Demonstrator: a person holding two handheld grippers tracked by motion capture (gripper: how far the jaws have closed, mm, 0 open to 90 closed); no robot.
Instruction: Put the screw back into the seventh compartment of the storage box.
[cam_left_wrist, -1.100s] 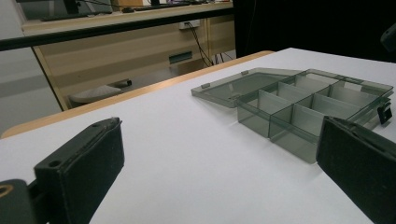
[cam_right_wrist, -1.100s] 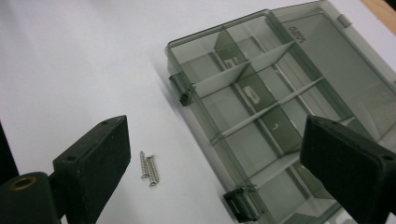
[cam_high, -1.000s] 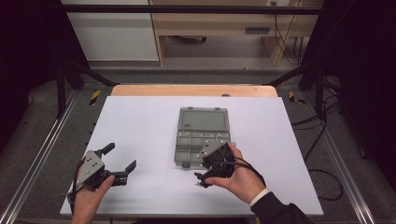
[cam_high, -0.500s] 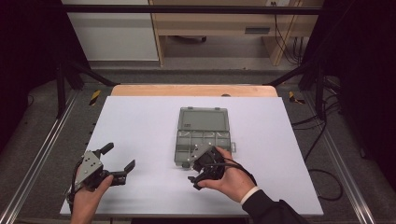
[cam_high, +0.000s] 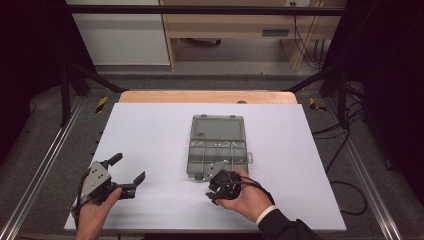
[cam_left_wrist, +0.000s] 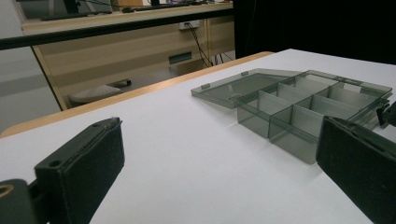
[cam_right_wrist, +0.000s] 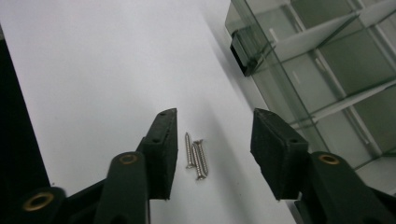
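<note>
The right tool (cam_right_wrist: 212, 149) hangs over two small screws (cam_right_wrist: 196, 156) lying together on the white counter (cam_high: 150, 135), just beside the open compartment box (cam_high: 218, 147). Its jaws have just been closing around them, not yet touching, presumably to lift them into a compartment. The left tool (cam_high: 127, 172) rests wide open, empty. No writing is legible.

Overhead forward-down; 2 low close gripper views
</note>
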